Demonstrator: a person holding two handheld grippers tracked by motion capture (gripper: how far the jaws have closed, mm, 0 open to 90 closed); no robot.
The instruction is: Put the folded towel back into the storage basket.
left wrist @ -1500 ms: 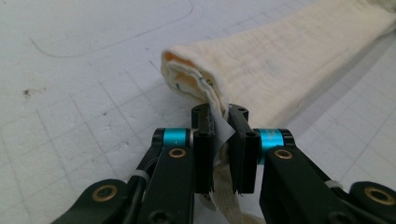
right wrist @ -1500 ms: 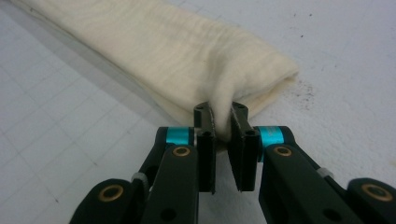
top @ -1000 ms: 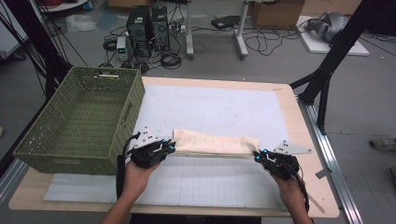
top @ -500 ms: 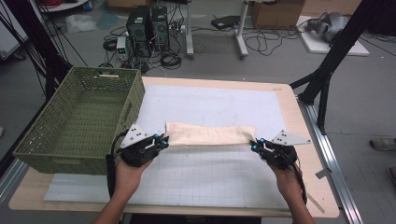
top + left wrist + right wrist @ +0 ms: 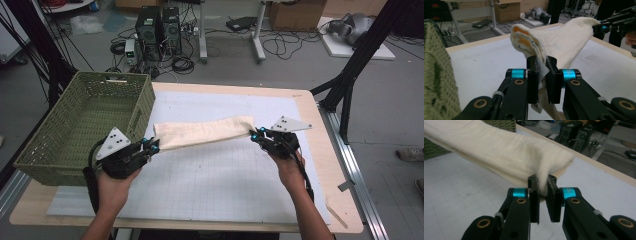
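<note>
The folded cream terry-cloth towel (image 5: 202, 132) is pinched at both ends and hangs clear of the white gridded table (image 5: 210, 175), so pickup looks done. What is left, probably, is carrying it to the green woven plastic basket (image 5: 75, 125) beside its left end and letting go. The left gripper (image 5: 151, 145) has its fingers (image 5: 533, 80) clamped narrow on the towel's left end; the right gripper (image 5: 255, 134) pinches the right end likewise. A white tag appears caught between the left fingers, though that is hard to tell.
</note>
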